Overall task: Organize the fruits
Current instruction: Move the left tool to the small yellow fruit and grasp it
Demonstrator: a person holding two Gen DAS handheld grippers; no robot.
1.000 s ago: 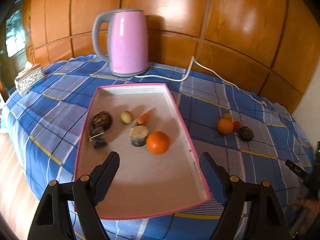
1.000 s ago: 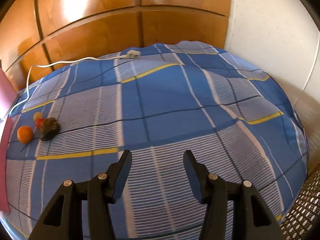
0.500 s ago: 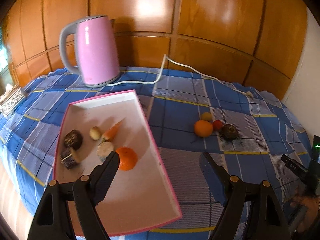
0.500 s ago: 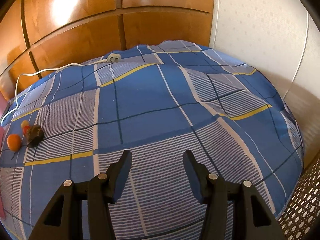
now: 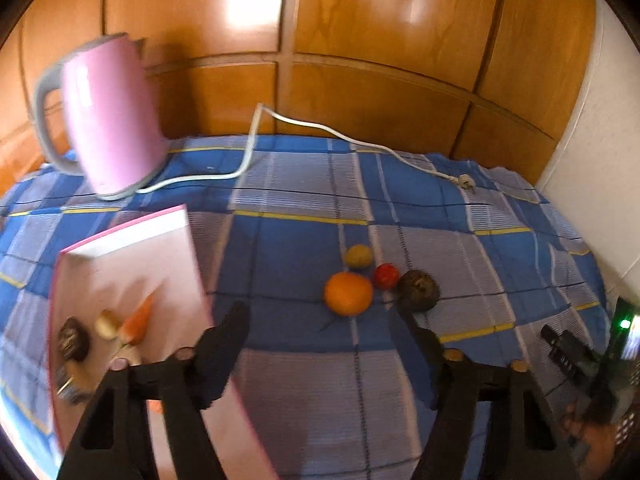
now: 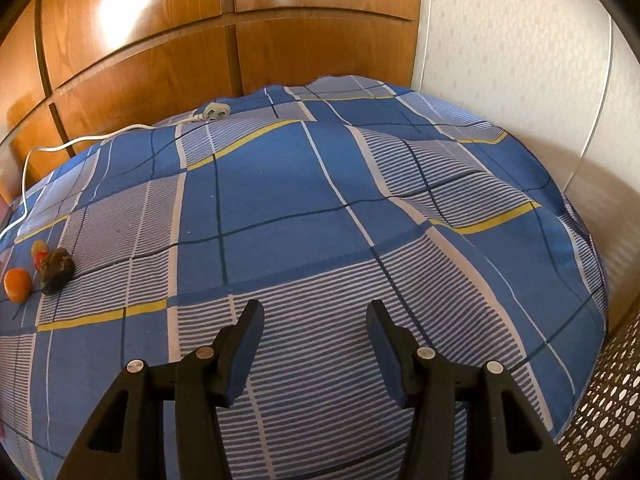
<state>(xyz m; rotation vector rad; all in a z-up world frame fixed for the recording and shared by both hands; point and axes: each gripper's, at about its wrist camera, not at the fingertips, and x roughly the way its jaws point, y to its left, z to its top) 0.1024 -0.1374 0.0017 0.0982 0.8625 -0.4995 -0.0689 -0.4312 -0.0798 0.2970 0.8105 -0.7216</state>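
Left tongs swung away from pink tray toward loose fruit cluster on blue checked cloth, jaws just narrowed yet empty, orange directly ahead, likely next pick; right tongs part open, empty, idle.

Surface: blue plaid cloth. On it, far left: pink kettle w/ white cord running right to plug. Near left: pink tray. Centre: orange, yellow fruit, red fruit, dark fruit, clustered.
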